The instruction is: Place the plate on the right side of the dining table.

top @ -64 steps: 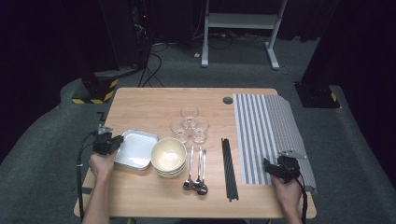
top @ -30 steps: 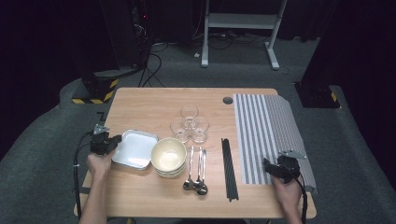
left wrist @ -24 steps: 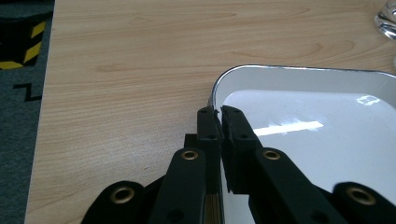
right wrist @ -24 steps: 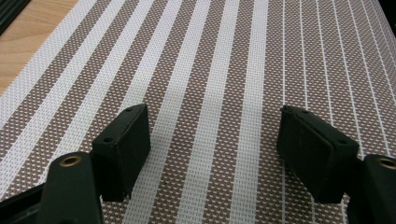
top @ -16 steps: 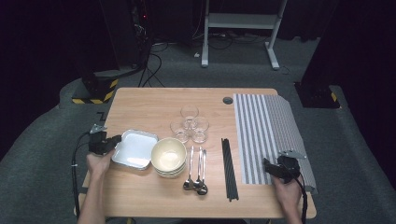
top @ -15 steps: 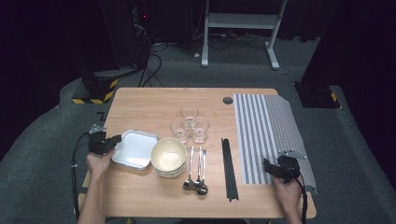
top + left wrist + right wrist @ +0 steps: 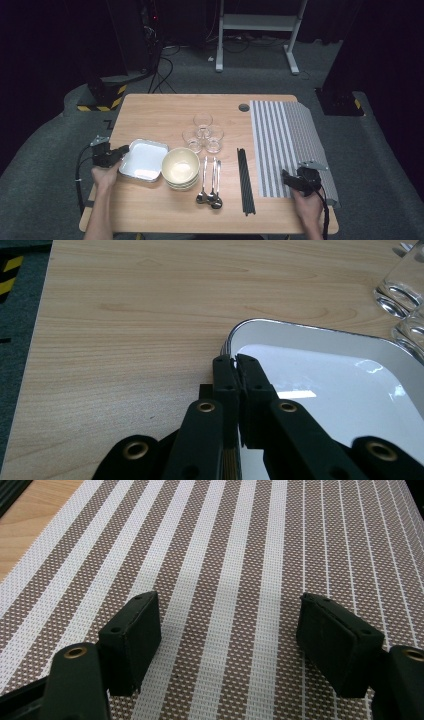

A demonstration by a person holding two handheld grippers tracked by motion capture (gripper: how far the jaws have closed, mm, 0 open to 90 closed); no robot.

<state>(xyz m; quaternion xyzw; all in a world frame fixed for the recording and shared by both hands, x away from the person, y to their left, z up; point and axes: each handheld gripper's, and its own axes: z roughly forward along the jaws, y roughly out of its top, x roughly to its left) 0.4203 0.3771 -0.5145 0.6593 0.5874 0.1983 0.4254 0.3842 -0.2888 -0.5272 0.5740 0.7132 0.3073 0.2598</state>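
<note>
Gripping the rim of the white tray (image 7: 320, 385), the left claw (image 7: 235, 362) has its two black jaws pinched together on the tray's near corner edge, with the thin lip between the pads. The tray is a shallow rectangular dish with rounded corners, glossy white inside with a bright glare patch, and a thin darker line along its lip. From the high view the tray (image 7: 145, 160) lies at the left part of the worktop (image 7: 165, 115), just beside a stack of pale bowls (image 7: 180, 167), and the left claw (image 7: 114, 156) meets its left edge.

The right claw (image 7: 227, 645) hangs with its jaws spread wide and nothing between them, above a striped placemat (image 7: 240, 555) woven in brown and white. In the high view the right claw (image 7: 295, 181) sits over the mat's near end (image 7: 285, 135).

The worktop is light wood with visible grain. On it also stand three clear glasses (image 7: 202, 134), two spoons (image 7: 210, 182) and a pair of black chopsticks (image 7: 245, 180). Grey carpet (image 7: 250, 80) surrounds the worktop, with cables and a white frame (image 7: 260, 25) beyond in a dark room.
</note>
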